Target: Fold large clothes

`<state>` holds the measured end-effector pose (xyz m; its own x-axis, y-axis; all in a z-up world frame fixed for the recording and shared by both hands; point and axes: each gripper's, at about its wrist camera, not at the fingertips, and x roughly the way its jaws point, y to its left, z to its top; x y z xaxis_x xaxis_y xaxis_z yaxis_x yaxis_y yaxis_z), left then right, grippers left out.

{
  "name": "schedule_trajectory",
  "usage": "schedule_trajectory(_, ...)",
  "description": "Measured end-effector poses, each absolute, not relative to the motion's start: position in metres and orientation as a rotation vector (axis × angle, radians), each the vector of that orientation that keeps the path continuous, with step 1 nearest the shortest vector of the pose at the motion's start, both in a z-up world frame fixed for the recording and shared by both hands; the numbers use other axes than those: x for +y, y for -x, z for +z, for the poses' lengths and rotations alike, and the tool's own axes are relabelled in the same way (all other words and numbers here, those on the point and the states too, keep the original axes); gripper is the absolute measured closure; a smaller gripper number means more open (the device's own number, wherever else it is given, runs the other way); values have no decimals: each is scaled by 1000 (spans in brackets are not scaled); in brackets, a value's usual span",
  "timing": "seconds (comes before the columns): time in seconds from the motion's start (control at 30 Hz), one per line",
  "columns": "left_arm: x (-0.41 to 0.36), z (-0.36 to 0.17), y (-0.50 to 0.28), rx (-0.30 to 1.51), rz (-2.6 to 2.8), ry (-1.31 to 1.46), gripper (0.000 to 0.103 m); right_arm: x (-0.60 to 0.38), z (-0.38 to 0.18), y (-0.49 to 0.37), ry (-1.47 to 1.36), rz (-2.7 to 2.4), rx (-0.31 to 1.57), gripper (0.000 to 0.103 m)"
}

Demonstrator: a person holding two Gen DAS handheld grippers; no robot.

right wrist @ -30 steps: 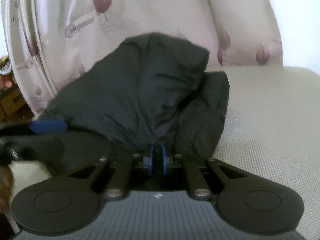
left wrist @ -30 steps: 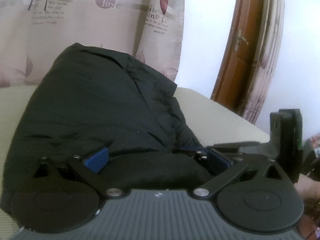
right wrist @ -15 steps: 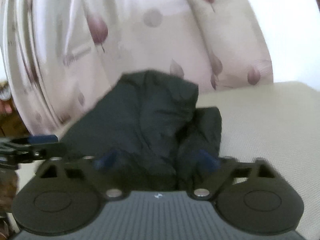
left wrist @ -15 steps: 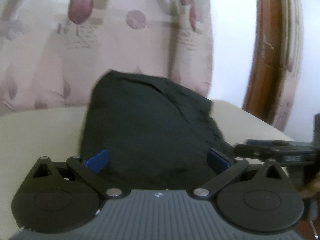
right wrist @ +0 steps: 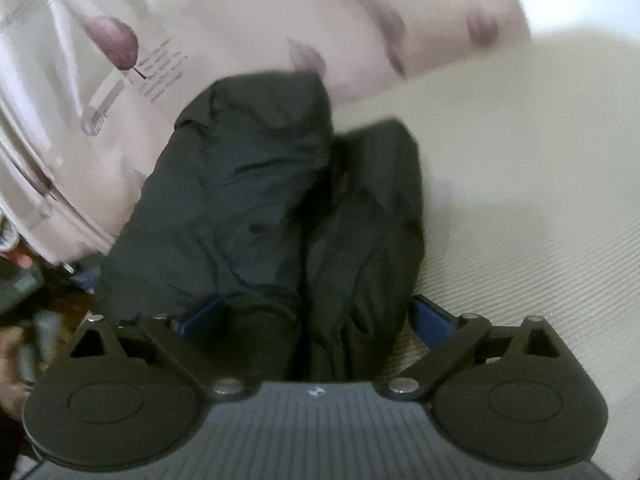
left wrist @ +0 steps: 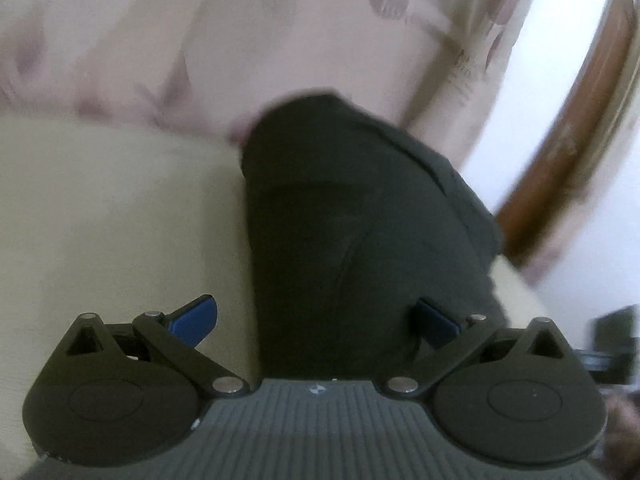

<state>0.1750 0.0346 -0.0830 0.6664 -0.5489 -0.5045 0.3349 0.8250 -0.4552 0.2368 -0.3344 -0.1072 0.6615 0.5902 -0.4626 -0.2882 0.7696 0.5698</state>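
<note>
Jaws of the right gripper (right wrist: pixel 316 320) have just been opening: a second ago they were pinched on the fabric's near edge, and now the blue pads (right wrist: pixel 434 318) stand spread wide, with the black garment (right wrist: pixel 280 208) bunched between them but, as far as the blur allows, not pressed by either. The left gripper (left wrist: pixel 314 322) is spread as well, as it was before; its pad at 9 o'clock sits over bare cushion, the one at 3 o'clock against the cloth's edge. The garment lies released in a folded heap on the cream sofa seat (right wrist: pixel 520 168), running from the grippers toward 12 o'clock, where its far end meets the patterned pink back cushion (left wrist: pixel 200 40). In the left view the heap has slid from centre toward 1 o'clock, so that hand has swung aside. This fold looks finished; the bundle appears compact, and another fold or a tidy-up likely comes next.
</note>
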Motion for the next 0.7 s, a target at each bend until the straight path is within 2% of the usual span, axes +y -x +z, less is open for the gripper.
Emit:
schedule_trajectory(0.13, 43, -109, -203, 778, -685, 509, 0, -334, -116, -256, -547, 610, 740, 0)
schedule_trajectory(0.3, 28, -120, -204, 772, -722, 449, 2, -312, -115, -264, -509, 703, 729, 0)
schedule_trajectory(0.4, 27, -113, -187, 700, -687, 380, 19, -303, -116, -259, -516, 716, 702, 28)
schedule_trajectory(0.43, 26, -109, -180, 679, -668, 356, 22, -302, -115, -256, -520, 717, 687, 33)
schedule_trajectory(0.53, 33, -98, -163, 664, -626, 342, 26, -296, -108, -246, -501, 717, 641, 44)
schedule_trajectory(0.7, 49, -81, -135, 655, -566, 310, 27, -277, -95, -232, -496, 754, 599, 51)
